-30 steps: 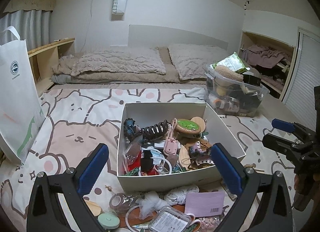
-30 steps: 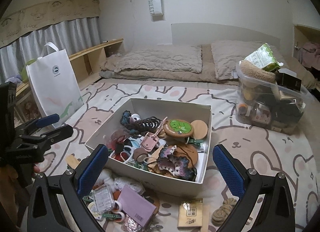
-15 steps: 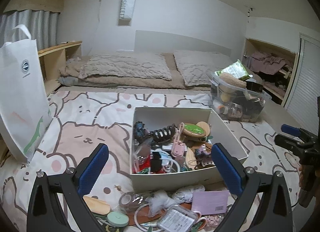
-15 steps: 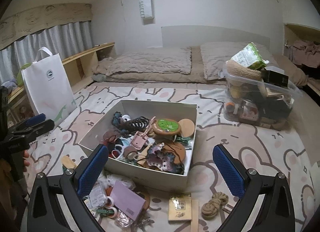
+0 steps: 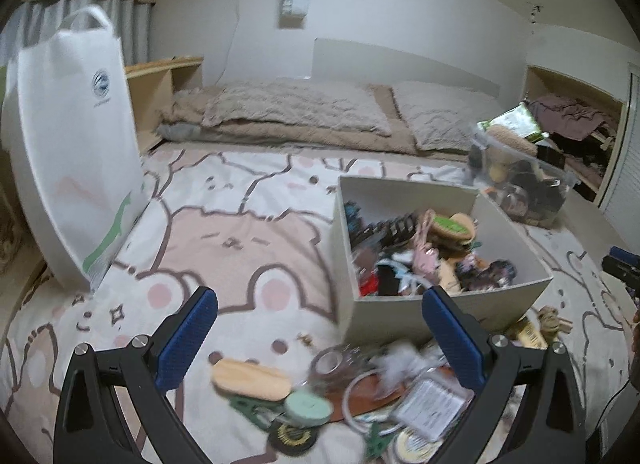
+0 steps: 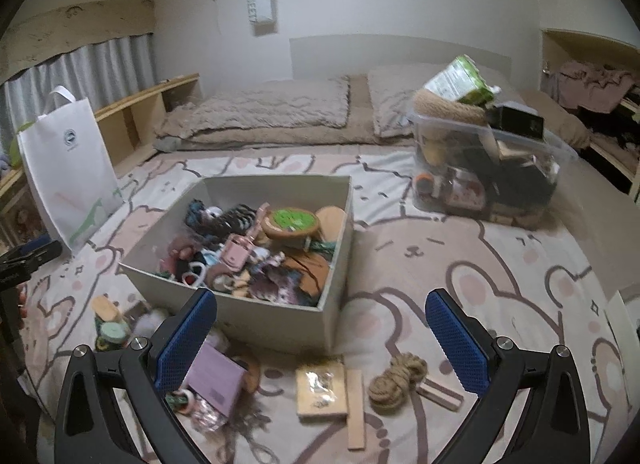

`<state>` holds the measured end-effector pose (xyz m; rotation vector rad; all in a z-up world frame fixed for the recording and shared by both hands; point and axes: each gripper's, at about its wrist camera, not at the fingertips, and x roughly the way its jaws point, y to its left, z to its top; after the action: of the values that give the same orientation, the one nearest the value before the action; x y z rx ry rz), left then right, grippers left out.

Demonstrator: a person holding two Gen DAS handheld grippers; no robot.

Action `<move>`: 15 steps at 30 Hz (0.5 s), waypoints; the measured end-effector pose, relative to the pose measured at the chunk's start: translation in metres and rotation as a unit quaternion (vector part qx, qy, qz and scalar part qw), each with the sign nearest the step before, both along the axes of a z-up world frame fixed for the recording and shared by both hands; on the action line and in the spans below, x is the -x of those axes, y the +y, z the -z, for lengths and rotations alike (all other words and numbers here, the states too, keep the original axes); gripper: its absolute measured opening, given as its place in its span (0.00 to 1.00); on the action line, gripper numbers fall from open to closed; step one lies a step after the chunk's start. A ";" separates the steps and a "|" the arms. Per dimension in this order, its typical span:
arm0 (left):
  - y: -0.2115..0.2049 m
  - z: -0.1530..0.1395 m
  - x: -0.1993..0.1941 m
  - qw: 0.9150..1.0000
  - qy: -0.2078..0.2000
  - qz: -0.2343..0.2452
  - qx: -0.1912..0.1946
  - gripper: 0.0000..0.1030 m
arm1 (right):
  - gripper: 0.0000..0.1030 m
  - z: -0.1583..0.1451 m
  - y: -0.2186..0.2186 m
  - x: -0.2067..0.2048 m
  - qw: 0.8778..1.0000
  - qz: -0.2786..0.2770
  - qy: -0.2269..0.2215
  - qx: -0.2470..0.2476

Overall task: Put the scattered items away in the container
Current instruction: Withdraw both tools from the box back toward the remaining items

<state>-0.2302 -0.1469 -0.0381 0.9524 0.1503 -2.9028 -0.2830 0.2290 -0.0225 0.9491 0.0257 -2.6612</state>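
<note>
An open white box (image 5: 384, 318) (image 6: 260, 316), full of small accessories, sits on the bear-print bedding. Loose items lie in front of it: a wooden oval (image 5: 250, 378), a mint tape roll (image 5: 308, 404), a clear packet (image 5: 432, 404), a purple card (image 6: 216, 378), a tan packet (image 6: 320, 392), a wooden stick (image 6: 356, 408) and a rope coil (image 6: 398, 380). My left gripper (image 5: 318, 328) hovers open over the left of the pile, holding nothing. My right gripper (image 6: 320, 328) is open and holds nothing, above the box's near right corner.
A white tote bag (image 5: 76, 152) (image 6: 70, 168) stands at the left. A clear plastic bin (image 6: 484, 168) (image 5: 520, 184) packed with goods sits to the right behind the box. Pillows (image 6: 272, 112) line the far wall, and wooden shelves flank both sides.
The left view has swung leftward, so the box now lies to its right. The right view has drawn back and rightward, showing more of the loose items. Both grippers stay open.
</note>
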 end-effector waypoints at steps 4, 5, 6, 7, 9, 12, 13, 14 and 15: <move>-0.015 0.021 -0.008 1.000 -0.018 -0.015 0.000 1.00 | 1.00 0.012 0.011 -0.002 1.000 0.012 -0.013 -0.004; -0.017 0.025 -0.010 1.000 -0.022 -0.017 0.000 1.00 | 1.00 0.016 0.014 -0.002 1.000 0.015 -0.017 -0.005; -0.019 0.029 -0.012 0.999 -0.027 -0.019 0.001 1.00 | 1.00 0.019 0.017 -0.003 1.000 0.018 -0.021 -0.007; -0.022 0.035 -0.014 0.999 -0.033 -0.022 0.000 1.00 | 1.00 0.023 0.019 -0.003 0.999 0.022 -0.024 -0.009; -0.026 0.044 -0.018 0.999 -0.040 -0.027 -0.002 1.00 | 1.00 0.030 0.024 -0.003 0.999 0.029 -0.031 -0.013; -0.030 0.062 -0.023 0.998 -0.061 -0.031 -0.013 1.00 | 1.00 0.043 0.033 -0.004 0.998 0.042 -0.045 -0.018; -0.031 0.065 -0.024 0.997 -0.065 -0.033 -0.015 1.00 | 1.00 0.047 0.036 -0.004 0.998 0.045 -0.050 -0.019; -0.032 0.071 -0.026 0.997 -0.071 -0.035 -0.018 1.00 | 1.00 0.053 0.038 -0.004 0.997 0.048 -0.057 -0.021; -0.033 0.076 -0.027 0.996 -0.075 -0.037 -0.019 1.00 | 1.00 0.058 0.041 -0.005 0.996 0.052 -0.062 -0.024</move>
<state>-0.2030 -0.1795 -0.1139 1.1419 0.2259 -2.7583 -0.2777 0.2698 -0.0806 1.1599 0.0129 -2.7005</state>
